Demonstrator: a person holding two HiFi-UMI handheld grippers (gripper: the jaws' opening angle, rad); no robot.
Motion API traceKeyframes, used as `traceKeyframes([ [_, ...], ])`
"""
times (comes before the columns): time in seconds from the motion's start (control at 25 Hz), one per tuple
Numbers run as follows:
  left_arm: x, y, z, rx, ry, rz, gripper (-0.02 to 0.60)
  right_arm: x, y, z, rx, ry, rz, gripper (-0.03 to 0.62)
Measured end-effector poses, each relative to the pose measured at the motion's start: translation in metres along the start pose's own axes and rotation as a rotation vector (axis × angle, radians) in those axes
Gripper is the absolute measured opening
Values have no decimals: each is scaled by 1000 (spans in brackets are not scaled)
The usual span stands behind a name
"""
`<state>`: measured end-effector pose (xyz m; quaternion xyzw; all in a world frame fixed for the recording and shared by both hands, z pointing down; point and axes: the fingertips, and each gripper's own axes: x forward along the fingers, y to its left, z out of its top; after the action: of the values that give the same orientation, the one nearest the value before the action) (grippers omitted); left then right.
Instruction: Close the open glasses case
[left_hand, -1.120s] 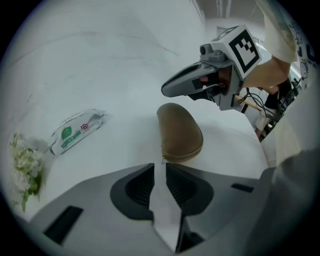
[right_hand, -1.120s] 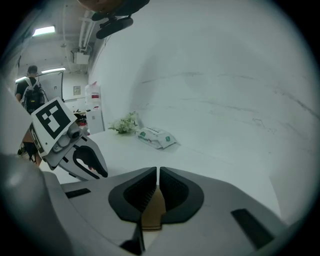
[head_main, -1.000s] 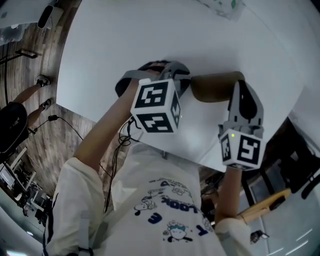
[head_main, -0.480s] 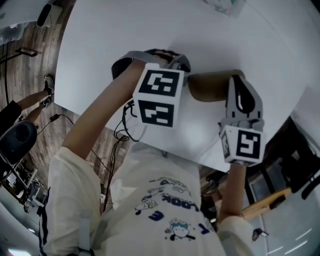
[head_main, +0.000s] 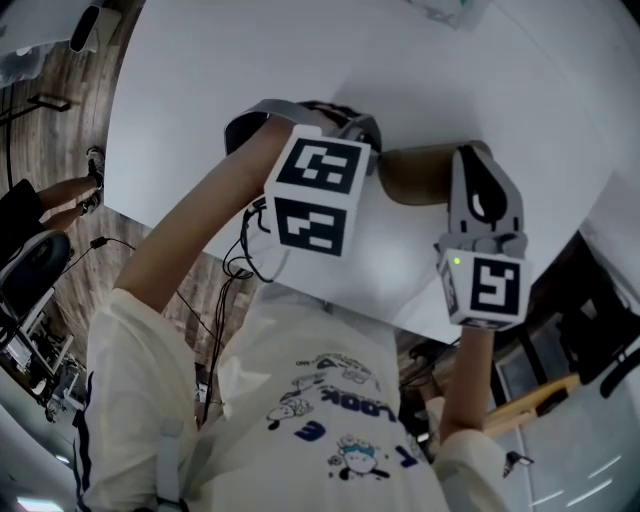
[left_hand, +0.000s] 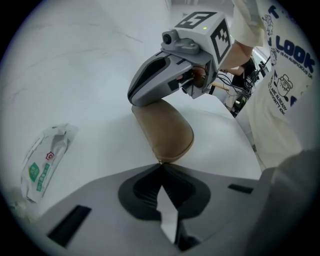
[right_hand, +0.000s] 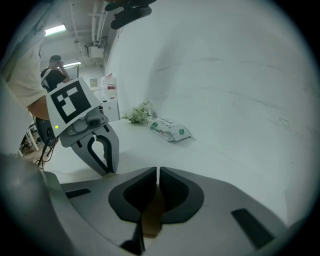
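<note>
The tan glasses case (left_hand: 162, 129) lies on the white table (left_hand: 90, 85), and its lid looks down on the body. My left gripper (left_hand: 160, 167) is shut, its tips touching the near rounded end of the case. My right gripper (left_hand: 136, 99) rests its shut tips on the far end of the case. In the right gripper view my right gripper (right_hand: 157, 172) is shut, with the case (right_hand: 151, 217) showing just beneath its jaws. From the head view the case (head_main: 425, 172) lies between my left gripper (head_main: 372, 160) and my right gripper (head_main: 468, 158).
A packet of wet wipes (right_hand: 169, 130) and a small green sprig (right_hand: 137, 114) lie farther along the table. The table's near edge (head_main: 330, 298) runs just in front of the person's body. Cables hang below the edge.
My left gripper has rolled and its marker cube has shifted slightly up in the head view. The right gripper and the case have stayed put.
</note>
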<state>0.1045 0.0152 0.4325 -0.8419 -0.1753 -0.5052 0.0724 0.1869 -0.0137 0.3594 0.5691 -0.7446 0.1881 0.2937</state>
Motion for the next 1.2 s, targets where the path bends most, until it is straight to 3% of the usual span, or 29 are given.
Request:
traceKeyframes([
  [0.16,-2,4,-3,-47,-10,12,2,-8,2,3,-71,8,99,9],
  [0.2,-3,7,-4,-43,-7,25,2,-10,4,3,-111,16,141,57],
  [0.24,-4,9,-5,-36,-3,38,2,-12,7,2,-161,28,190,147],
  [0.28,-5,12,-7,-31,0,47,2,-13,11,1,-226,46,245,182],
  [0.48,-9,19,-14,-15,22,62,2,-20,18,-21,-550,260,479,320],
  [0.68,-10,23,-15,8,32,78,2,-5,24,-53,-781,414,555,347],
  [1.0,-13,19,-17,67,53,61,0,4,27,-57,-741,412,578,347],
  [1.2,-15,6,-18,43,40,15,0,4,25,-56,-714,414,574,348],
])
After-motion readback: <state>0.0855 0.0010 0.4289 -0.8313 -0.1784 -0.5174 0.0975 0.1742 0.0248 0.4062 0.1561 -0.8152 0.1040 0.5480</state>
